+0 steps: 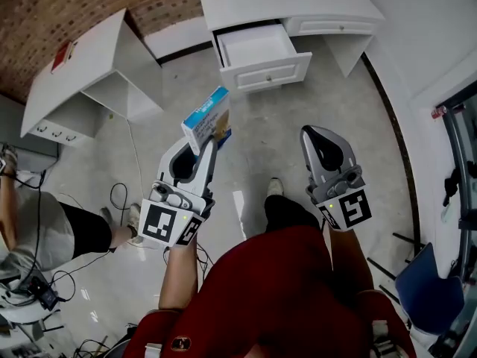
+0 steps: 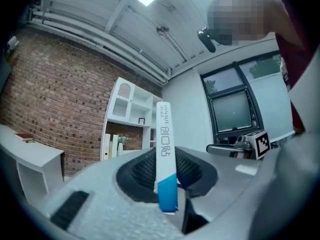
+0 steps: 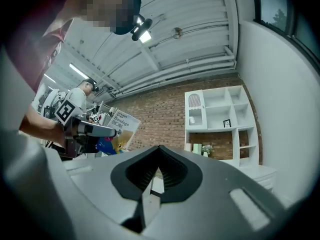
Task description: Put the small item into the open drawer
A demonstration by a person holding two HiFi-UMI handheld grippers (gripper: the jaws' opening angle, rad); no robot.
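Observation:
A small blue and white box (image 1: 207, 119) is clamped edge-up between the jaws of my left gripper (image 1: 203, 146). In the left gripper view the box (image 2: 166, 154) stands upright between the pads, its thin edge towards the camera. My right gripper (image 1: 318, 133) hangs beside it to the right, shut with nothing in it; its own view shows the pads (image 3: 159, 151) meeting. Ahead on the floor stands a white desk (image 1: 298, 6) with an open, empty-looking drawer (image 1: 257, 49). Both grippers are held well short of the drawer, above the grey floor.
A white cabinet (image 1: 82, 73) stands at the left. Another person (image 1: 45, 230) sits at the far left among cables (image 1: 119, 196). A blue chair (image 1: 428, 289) is at the lower right. A white shelf unit (image 3: 222, 119) stands against a brick wall.

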